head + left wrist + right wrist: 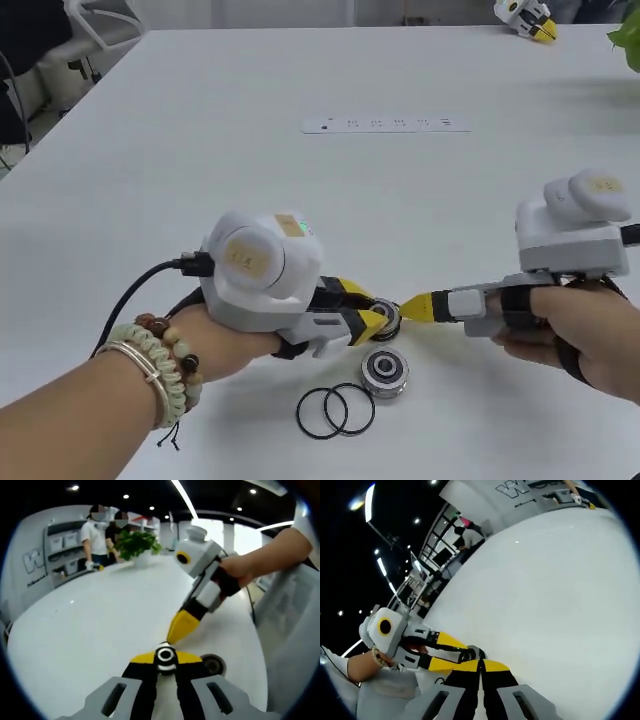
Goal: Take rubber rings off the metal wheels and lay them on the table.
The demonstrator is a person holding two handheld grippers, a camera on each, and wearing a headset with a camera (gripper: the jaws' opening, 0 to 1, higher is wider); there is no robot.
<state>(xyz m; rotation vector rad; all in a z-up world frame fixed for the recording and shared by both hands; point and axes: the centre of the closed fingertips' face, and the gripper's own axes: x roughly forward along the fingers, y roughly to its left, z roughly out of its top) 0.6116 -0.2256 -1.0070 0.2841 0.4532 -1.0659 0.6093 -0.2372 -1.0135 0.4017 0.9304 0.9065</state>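
Your left gripper (374, 318) has its jaws closed on a small metal wheel (388, 319) and holds it just above the table (200, 150). In the left gripper view the wheel (165, 655) sits right between the yellow tips. Your right gripper (412, 308) comes from the other side, and its tips are pressed together and touch the edge of this wheel. Whether a bit of rubber is caught between them I cannot tell, because the place is too small and partly hidden. A second wheel (384, 368) lies flat on the table just in front of the held one. Beside it lie two black rings (335, 410), already off and overlapping each other.

The wheel looks hard, smooth and rather heavy for its size, so I think it can slip or turn in the jaws. Grip it firmly on its flat faces or its hub, and leave the rim free. The ring is thin, soft and stretchy. It will probably cling to its groove and can snap back when it lets go. Take it at one point on the outer edge, lift it over the rim and then peel it around. Once free it is very light, so lay it down gently.
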